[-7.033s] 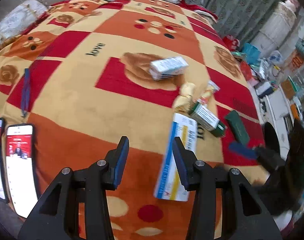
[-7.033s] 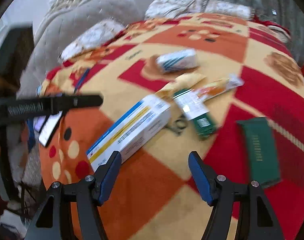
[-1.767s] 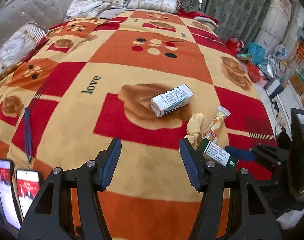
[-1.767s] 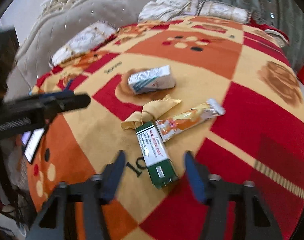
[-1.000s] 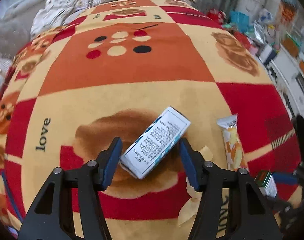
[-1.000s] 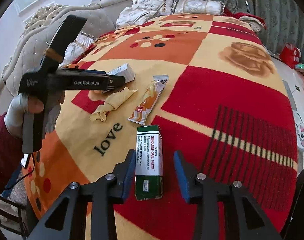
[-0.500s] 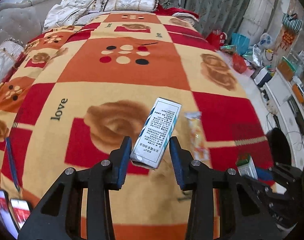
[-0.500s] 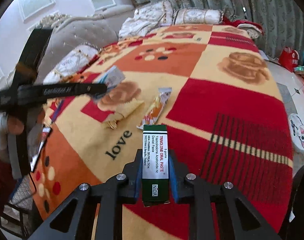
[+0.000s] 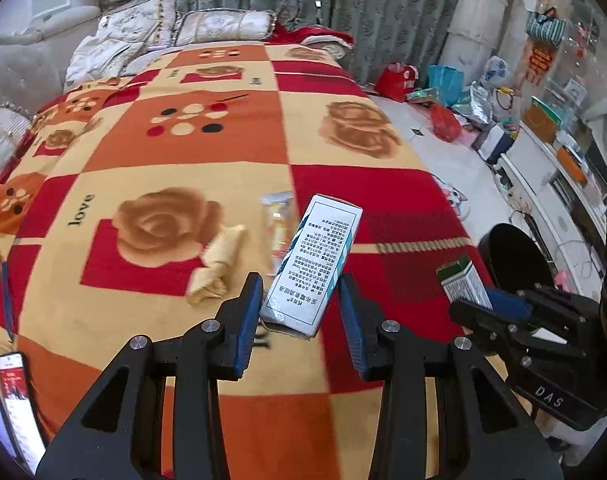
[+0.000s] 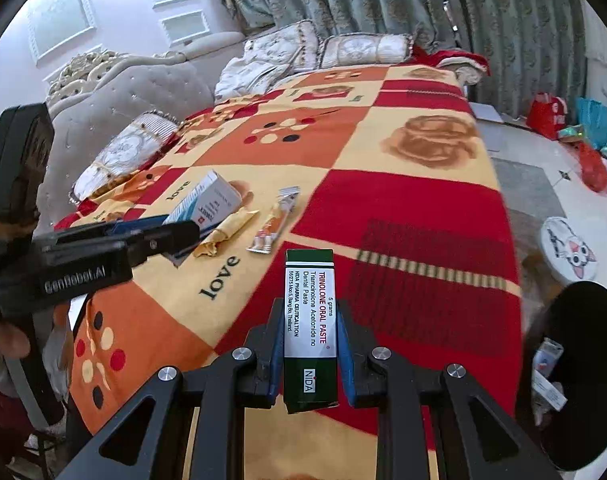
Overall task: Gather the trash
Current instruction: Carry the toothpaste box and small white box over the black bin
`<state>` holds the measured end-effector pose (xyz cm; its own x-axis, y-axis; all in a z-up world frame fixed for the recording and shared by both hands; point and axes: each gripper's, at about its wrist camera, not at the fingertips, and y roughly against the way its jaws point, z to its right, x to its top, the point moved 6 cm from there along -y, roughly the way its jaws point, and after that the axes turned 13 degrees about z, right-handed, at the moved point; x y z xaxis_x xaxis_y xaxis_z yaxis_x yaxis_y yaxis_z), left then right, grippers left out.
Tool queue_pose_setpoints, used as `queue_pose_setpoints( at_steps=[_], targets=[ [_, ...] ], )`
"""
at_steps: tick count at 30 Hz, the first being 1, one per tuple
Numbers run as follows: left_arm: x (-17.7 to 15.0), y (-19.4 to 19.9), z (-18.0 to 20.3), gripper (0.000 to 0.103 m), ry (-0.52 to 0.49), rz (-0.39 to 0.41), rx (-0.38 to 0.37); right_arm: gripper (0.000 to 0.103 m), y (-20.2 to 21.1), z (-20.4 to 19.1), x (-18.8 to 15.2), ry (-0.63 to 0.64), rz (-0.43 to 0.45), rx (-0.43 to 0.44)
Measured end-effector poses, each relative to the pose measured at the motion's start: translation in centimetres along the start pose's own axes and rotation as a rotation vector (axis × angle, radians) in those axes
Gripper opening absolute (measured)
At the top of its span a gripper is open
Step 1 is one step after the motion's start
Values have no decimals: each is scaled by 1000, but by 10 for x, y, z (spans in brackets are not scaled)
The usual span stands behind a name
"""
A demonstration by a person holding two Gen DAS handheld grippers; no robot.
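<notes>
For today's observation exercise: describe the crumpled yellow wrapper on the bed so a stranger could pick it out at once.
Start at the bed's patchwork blanket of red, orange and cream squares. Near its front, beside the big brown rose, lies the crumpled yellow wrapper. Unlike the flat, sealed orange snack packet next to it, it is twisted, plain and unprinted.

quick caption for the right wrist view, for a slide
Right gripper clamps a green oral paste box above the patterned blanket; a snack wrapper lies beyond.
</notes>
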<state>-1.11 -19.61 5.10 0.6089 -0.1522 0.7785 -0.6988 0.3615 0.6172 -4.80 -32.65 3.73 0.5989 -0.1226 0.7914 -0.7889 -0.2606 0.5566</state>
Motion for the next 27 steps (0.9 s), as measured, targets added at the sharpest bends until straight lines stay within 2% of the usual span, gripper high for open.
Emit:
queue_pose_setpoints(
  at_steps=[16,27],
  targets=[
    [-3,-5,95,37,-88,-1,-106,22,58,70,0,-87,69,-126],
    [-1,-17,146,37,-135,-14,-168,22,87,117,-6,-143,90,-212]
  ],
)
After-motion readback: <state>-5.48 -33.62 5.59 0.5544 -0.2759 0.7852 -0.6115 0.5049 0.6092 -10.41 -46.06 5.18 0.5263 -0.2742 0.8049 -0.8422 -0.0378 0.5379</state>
